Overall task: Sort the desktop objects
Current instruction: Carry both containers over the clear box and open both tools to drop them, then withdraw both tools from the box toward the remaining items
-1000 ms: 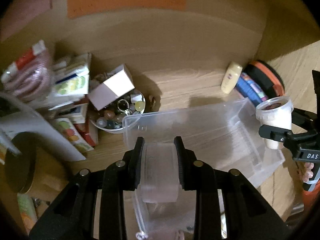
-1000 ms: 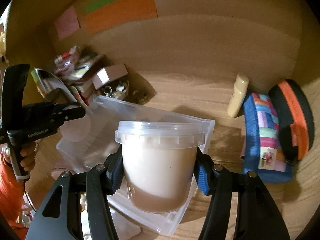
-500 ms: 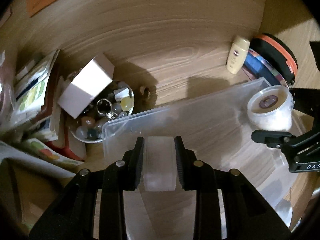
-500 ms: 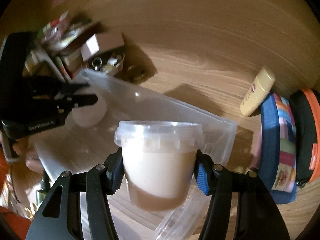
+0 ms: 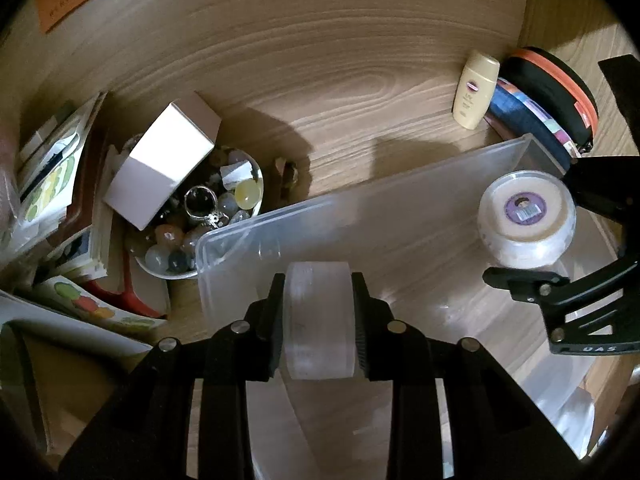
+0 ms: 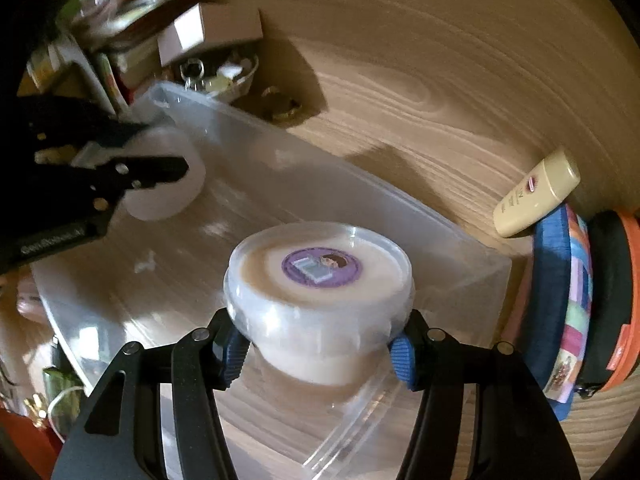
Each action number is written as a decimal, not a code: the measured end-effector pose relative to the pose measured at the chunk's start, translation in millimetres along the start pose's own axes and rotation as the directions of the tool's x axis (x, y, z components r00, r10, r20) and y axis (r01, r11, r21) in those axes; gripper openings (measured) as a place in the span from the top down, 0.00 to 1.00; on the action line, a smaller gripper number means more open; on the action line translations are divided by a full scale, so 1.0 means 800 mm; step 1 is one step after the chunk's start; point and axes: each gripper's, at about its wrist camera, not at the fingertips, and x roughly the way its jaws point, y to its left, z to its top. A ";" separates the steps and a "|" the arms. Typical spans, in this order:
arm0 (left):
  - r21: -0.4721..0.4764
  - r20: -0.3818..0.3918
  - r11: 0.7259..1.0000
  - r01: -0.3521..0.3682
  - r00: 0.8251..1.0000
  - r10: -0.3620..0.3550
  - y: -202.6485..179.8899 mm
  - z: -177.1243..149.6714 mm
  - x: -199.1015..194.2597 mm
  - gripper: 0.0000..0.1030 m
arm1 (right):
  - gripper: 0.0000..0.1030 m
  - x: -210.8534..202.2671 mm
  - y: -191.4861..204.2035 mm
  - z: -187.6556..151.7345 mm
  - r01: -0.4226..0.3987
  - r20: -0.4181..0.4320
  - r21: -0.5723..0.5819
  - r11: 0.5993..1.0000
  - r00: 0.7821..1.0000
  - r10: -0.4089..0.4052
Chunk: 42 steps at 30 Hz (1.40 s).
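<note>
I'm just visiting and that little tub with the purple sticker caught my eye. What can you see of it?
The tub is a small round container of cloudy clear plastic with a snap-on lid bearing a round purple sticker. It looks filled with something creamy white. The right tool grips its sides below the lid's rim, holding it upright over the clear plastic bin, near the bin's right end. From the left tool's view it shows from above. Whether its base touches the bin's floor cannot be told.

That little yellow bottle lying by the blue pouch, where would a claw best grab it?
Probably across the yellow bottle's flat middle, coming from above. It lies on the desk with its capped end against the blue pouch, so only its two long sides look free for the claw.
</note>
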 end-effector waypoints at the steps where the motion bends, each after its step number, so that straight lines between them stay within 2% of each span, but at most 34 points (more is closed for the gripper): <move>1: -0.001 0.000 1.000 0.001 1.000 -0.001 0.000 0.000 0.001 0.71 | 0.46 0.001 0.001 0.001 0.014 -0.012 -0.009 1.000 1.000 -0.014; 6: -0.002 0.005 1.000 0.004 1.000 -0.004 0.002 -0.001 -0.001 0.69 | 0.46 0.003 0.007 0.005 0.035 -0.055 -0.034 0.999 0.998 -0.037; 7: -0.006 0.008 1.000 0.005 1.000 -0.005 0.003 -0.001 -0.002 0.65 | 0.46 0.003 0.008 0.006 0.041 -0.064 -0.030 0.999 0.997 -0.043; 10: -0.010 0.026 1.000 0.015 1.000 -0.014 0.006 0.000 -0.009 0.45 | 0.43 -0.001 0.012 0.008 0.075 -0.085 -0.018 0.997 0.993 -0.076; 12: -0.002 0.042 1.000 0.008 0.999 -0.008 0.003 -0.001 -0.017 0.39 | 0.33 -0.010 0.014 0.006 0.080 -0.088 -0.012 0.997 0.993 -0.081; 14: 0.006 0.066 1.000 -0.017 0.998 0.016 0.001 -0.004 -0.027 0.31 | 0.29 -0.022 0.014 0.003 0.092 -0.077 -0.003 0.996 0.993 -0.092; 18: 0.007 0.092 1.000 -0.025 0.995 0.024 -0.001 -0.009 -0.046 0.28 | 0.27 -0.047 0.017 -0.006 0.145 -0.061 0.001 0.989 0.988 -0.145; 22: 0.007 0.116 0.999 -0.048 0.992 0.047 -0.004 -0.019 -0.066 0.24 | 0.27 -0.064 0.019 -0.016 0.144 -0.049 0.022 0.989 0.989 -0.143; 25: -0.005 0.138 0.998 -0.059 0.989 0.059 -0.003 -0.025 -0.085 0.23 | 0.27 -0.092 0.026 -0.024 0.167 0.013 0.037 0.985 0.986 -0.167; 29: -0.050 0.187 0.997 -0.053 0.981 0.061 0.002 -0.032 -0.122 0.19 | 0.27 -0.135 0.036 -0.031 0.147 0.109 0.080 0.986 0.982 -0.155; 31: -0.069 0.219 0.996 -0.059 0.973 0.073 0.002 -0.036 -0.142 0.14 | 0.27 -0.160 0.044 -0.037 0.139 0.177 0.101 0.985 0.972 -0.156; 35: -0.103 0.291 0.990 -0.096 0.949 0.122 0.005 -0.050 -0.187 0.11 | 0.26 -0.208 0.056 -0.051 0.144 0.310 0.093 0.985 0.936 -0.166; 38: -0.128 0.326 0.984 -0.126 0.932 0.162 0.005 -0.061 -0.212 0.07 | 0.20 -0.232 0.063 -0.061 0.177 0.403 0.089 0.980 0.894 -0.198; 41: -0.149 0.342 0.977 -0.153 0.919 0.196 0.002 -0.076 -0.230 0.04 | 0.19 -0.258 0.069 -0.076 0.150 0.459 0.092 0.984 0.871 -0.176; 42: -0.154 0.344 0.976 -0.156 0.917 0.201 0.003 -0.081 -0.234 0.04 | 0.16 -0.266 0.067 -0.082 0.130 0.475 0.098 0.987 0.865 -0.161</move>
